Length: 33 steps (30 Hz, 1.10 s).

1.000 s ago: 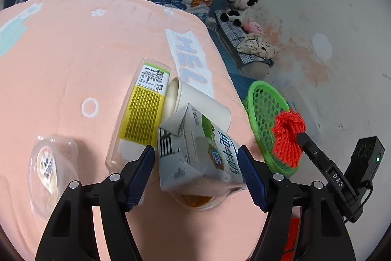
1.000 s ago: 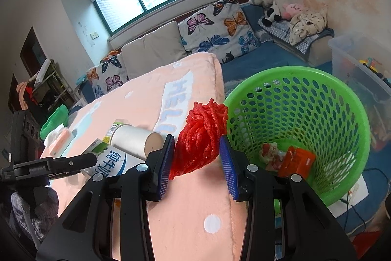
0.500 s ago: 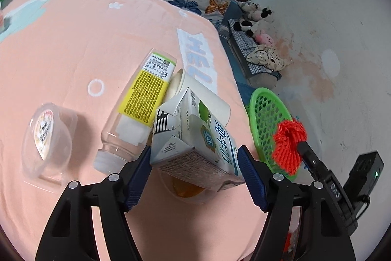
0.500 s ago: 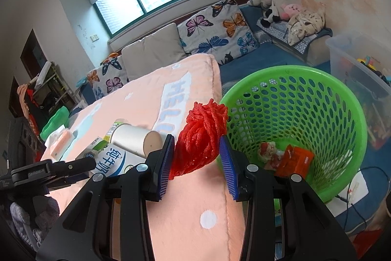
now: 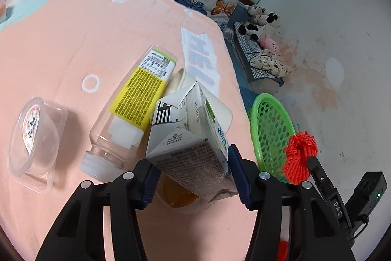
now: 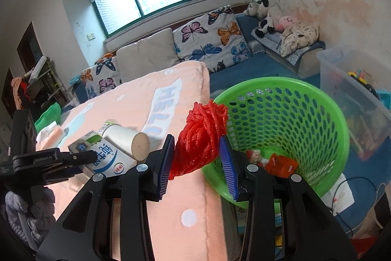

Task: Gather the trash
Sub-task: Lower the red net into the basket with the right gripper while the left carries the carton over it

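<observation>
My left gripper point(image 5: 195, 177) is shut on a white milk carton point(image 5: 188, 138) and holds it tilted above the peach blanket point(image 5: 73, 28); the carton also shows in the right wrist view point(image 6: 107, 158). My right gripper point(image 6: 198, 168) is shut on a wad of red netting point(image 6: 200, 138), beside the near rim of the green basket point(image 6: 317, 133). The netting point(image 5: 299, 155) and basket point(image 5: 271, 136) also show at the right of the left wrist view. The basket holds red and orange wrappers point(image 6: 281, 163).
On the blanket lie a clear bottle with a yellow label point(image 5: 129, 109), a white paper cup point(image 5: 185, 82), a clear lidded tub point(image 5: 31, 138) and a cup with orange liquid point(image 5: 178, 195) under the carton. A clear storage bin point(image 6: 354, 94) stands right of the basket.
My left gripper has lifted the milk carton and tipped it up off the blanket. My right gripper with the red netting has hardly moved.
</observation>
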Motion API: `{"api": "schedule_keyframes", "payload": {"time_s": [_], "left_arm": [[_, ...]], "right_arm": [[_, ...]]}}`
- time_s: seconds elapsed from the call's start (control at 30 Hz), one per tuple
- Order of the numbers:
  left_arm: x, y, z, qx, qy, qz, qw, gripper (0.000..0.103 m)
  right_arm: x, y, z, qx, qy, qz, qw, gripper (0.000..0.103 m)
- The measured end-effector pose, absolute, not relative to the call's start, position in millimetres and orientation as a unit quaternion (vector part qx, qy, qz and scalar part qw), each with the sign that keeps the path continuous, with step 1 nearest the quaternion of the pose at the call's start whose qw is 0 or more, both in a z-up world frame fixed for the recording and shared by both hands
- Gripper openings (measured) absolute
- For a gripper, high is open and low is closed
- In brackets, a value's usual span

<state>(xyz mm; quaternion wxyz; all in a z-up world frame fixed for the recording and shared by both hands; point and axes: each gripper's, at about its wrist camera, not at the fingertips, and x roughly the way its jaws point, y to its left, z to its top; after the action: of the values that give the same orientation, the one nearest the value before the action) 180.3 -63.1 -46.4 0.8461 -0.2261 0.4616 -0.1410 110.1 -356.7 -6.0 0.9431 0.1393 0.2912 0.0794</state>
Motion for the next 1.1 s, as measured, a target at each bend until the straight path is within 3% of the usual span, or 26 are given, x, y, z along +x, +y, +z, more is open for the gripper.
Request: {"api": "schedule_keyframes", "payload": {"time_s": [0.83, 1.1], "left_arm": [[179.7, -144.4, 32.0, -0.110, 0.383, -0.252, 0.882, 0.048], [192.4, -187.3, 36.7, -0.075, 0.381, -0.275, 0.880, 0.048]], "right_arm": [[119.2, -412.4, -40.2, 0.104, 0.324, -0.018, 0.940, 0.041], [115.0, -429.2, -48.2, 0.115, 0.329, -0.031, 0.937, 0.053]]}}
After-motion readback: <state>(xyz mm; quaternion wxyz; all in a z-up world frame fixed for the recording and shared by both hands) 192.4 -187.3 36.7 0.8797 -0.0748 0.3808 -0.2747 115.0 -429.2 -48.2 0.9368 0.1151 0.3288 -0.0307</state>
